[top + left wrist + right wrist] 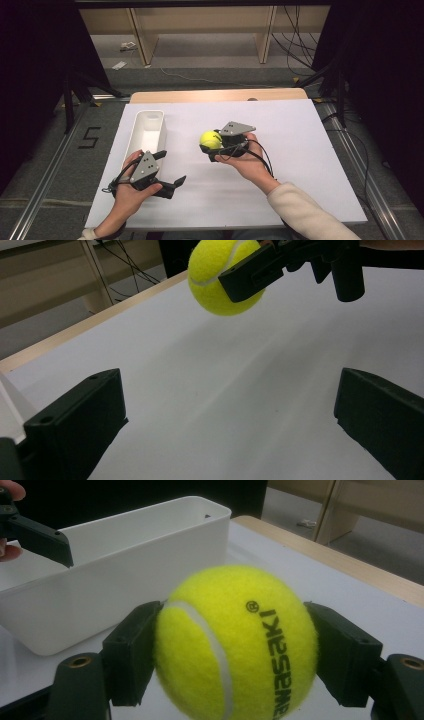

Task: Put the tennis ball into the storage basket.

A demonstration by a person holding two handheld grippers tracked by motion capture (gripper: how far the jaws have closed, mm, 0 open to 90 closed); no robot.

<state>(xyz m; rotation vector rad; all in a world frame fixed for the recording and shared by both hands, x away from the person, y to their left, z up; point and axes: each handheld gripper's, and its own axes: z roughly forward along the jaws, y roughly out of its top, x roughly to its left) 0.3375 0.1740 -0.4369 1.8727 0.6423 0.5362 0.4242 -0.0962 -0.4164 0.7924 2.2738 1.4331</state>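
The right gripper (pixel 214 146) has its jaws clamped on the ball (pixel 210 139), lifted off the desk (pixel 300 150) to go in the bin (pixel 145 131). The left gripper (pixel 170 172) waits, jaws apart.

Tennis ball (pixel 210 139) between jaws of right gripper (pixel 212 145), lifted off bench (pixel 300 150). Bin (pixel 145 131) on bench, left of right gripper, well apart from ball. Left gripper (pixel 169 170) just before bin's near end, jaws spread, nothing between them. Ball ahead of left gripper, up and right.

Yellow tennis ball (pixel 235 645), clamped above table.
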